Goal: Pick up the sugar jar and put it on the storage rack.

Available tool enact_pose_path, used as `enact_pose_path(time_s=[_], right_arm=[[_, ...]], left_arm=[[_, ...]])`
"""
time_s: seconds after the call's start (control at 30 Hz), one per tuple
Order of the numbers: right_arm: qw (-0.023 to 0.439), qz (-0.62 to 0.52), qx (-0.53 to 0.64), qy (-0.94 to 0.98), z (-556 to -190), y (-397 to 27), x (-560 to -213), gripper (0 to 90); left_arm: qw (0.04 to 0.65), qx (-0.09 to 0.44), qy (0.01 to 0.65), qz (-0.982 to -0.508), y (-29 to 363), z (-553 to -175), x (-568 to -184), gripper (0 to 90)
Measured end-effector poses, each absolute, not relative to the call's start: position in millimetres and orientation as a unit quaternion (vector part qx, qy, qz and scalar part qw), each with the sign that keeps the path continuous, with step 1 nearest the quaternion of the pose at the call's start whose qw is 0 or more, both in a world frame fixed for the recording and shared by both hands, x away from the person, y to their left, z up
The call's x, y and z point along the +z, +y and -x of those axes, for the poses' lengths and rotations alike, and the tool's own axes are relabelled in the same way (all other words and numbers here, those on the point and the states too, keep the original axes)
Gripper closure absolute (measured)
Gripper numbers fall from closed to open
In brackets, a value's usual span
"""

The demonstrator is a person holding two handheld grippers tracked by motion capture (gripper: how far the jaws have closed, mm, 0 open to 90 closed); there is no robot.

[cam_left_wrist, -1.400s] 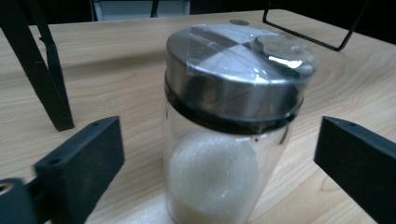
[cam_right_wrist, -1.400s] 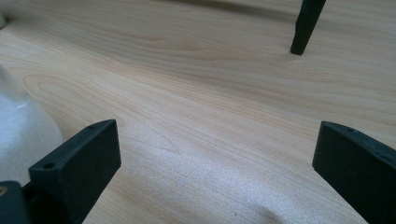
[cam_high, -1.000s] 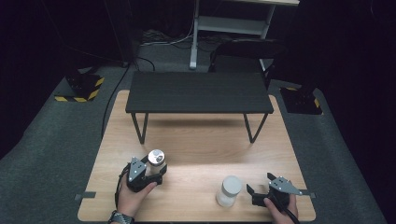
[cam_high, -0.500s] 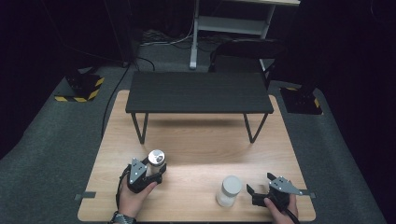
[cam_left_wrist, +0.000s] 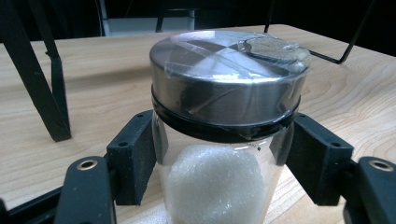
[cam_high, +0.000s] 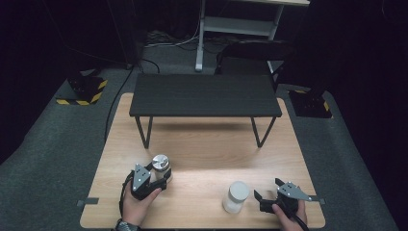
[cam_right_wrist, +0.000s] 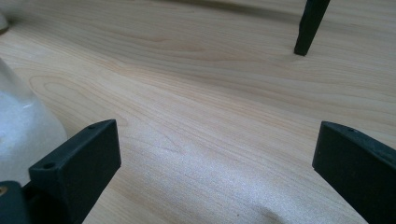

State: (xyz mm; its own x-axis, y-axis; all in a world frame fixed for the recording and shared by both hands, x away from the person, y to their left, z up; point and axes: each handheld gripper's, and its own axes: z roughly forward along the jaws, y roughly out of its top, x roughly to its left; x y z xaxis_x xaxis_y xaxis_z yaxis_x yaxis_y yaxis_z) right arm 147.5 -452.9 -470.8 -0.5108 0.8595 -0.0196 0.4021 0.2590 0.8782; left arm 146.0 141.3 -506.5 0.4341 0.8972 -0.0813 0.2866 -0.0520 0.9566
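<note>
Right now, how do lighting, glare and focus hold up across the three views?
High view: dark surroundings, wooden table evenly lit, small black table casting a soft shadow. Left gripper view: sharp, with glare streaks on the glass jar's film-wrapped metal lid. Right gripper view: wood grain crisp, the frosted jar at the edge blurred.

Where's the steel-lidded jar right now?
High view: the steel-lidded jar stands front-left on the wooden table, clamped in the left claw, before the black bench.

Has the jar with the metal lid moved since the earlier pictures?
No. The jar stands at the same spot before the black bench's left leg, left gripper closed on it.
</note>
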Motion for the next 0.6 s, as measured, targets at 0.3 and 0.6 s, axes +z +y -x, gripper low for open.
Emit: enact_pose_path(time_s=[0.3, 0.6], right_arm=[[0.257, -0.420, 0.441, 0.750, -148, -454, -471, 0.7], [0.258, -0.420, 0.442, 0.750, -148, -454, -471, 0.7]], left_arm=[[0.532, 0.298, 0.438, -0.660, 137, -140, -494, 30.6], [0.532, 0.305, 0.434, -0.659, 129, -140, -471, 30.6]])
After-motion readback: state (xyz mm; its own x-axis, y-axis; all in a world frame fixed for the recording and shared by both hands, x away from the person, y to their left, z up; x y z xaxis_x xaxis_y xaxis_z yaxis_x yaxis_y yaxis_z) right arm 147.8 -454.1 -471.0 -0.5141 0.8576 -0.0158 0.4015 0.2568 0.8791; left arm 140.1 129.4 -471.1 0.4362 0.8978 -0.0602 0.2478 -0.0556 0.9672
